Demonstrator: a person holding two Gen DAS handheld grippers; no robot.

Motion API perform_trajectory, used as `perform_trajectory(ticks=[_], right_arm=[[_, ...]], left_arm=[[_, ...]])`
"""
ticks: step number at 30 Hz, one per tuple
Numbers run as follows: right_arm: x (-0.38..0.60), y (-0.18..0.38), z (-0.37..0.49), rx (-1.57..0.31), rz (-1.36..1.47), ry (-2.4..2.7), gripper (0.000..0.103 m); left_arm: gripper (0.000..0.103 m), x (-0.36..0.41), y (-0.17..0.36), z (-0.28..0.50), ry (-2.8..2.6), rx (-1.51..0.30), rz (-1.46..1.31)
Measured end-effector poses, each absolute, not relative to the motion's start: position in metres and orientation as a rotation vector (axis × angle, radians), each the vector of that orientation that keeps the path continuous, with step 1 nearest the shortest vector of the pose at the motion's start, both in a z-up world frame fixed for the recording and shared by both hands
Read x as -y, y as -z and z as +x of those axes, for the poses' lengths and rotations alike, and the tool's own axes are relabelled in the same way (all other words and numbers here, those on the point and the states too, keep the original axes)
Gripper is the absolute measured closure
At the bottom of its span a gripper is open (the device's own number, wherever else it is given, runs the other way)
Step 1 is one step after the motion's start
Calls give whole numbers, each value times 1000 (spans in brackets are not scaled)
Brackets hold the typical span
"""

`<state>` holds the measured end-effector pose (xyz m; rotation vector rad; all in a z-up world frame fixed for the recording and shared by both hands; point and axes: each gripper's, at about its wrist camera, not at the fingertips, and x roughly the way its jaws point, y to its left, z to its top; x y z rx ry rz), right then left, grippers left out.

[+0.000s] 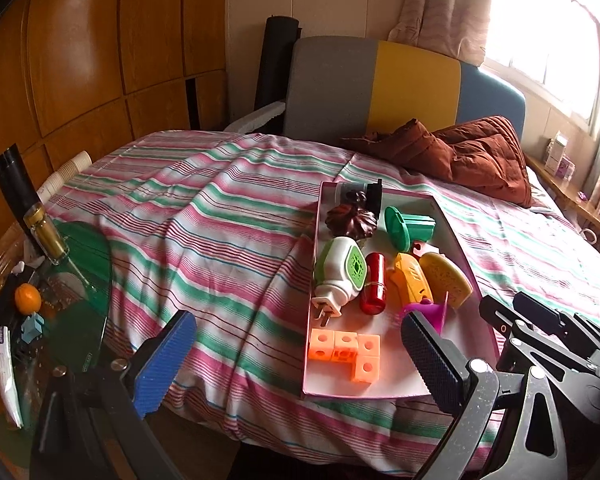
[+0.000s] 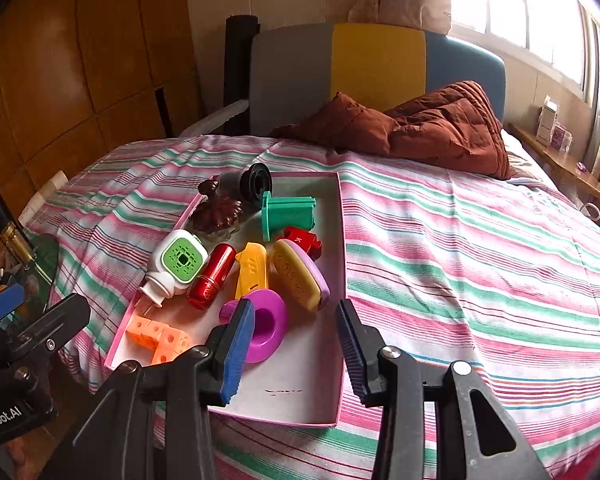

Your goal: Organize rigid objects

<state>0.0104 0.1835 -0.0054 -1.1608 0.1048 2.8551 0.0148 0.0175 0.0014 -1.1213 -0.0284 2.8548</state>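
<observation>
Two claws are up over the bed, and we see both are spread wide with nothing in them. Our left gripper [image 1: 296,354] hangs at the bed's near edge, at about 9 o'clock from the pink tray [image 1: 466,264]. Our right gripper [image 2: 296,334] hangs over the near end of the tray [image 2: 342,240].

All the toys lie in the tray on the striped sheet [image 2: 460,248]. At 6 o'clock in the tray we see the orange blocks [image 1: 346,352]. The purple cup [image 2: 266,326] lies just beside our right claw's left finger. In the middle lie the white and green plug [image 2: 176,264], the red tube [image 2: 212,276], the yellow piece [image 2: 252,270] and the yellow and purple oval [image 2: 298,274], side by side. At 12 o'clock we see the green piece [image 2: 288,214], the brown flower shape [image 2: 216,212] and the dark gray cap [image 2: 252,180].
</observation>
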Motion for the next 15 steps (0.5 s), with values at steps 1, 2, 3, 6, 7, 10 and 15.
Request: perform_trajectory(ticks=[1, 2, 3, 6, 7, 10, 15], right_arm=[[-183, 5, 11, -99, -1155, -2856, 61], [-182, 4, 11, -95, -1153, -2856, 61], [-182, 4, 11, -92, -1152, -2855, 61], [-181, 3, 12, -88, -1152, -2856, 61], [-181, 3, 12, -88, -1153, -2857, 61], [-180, 4, 12, -86, -1161, -2858, 61], [-178, 5, 11, -72, -1169, -2857, 61]], left_arm=[[0, -17, -1, 15, -2852, 34, -1124], [0, -17, -1, 15, -2850, 42, -1124], [0, -16, -1, 16, -2850, 47, -1123], [0, -16, -1, 16, -2853, 47, -1121], [0, -15, -1, 17, -2855, 47, -1118], [4, -14, 0, 18, -2873, 38, -1101], [6, -11, 2, 17, -2868, 33, -1104]])
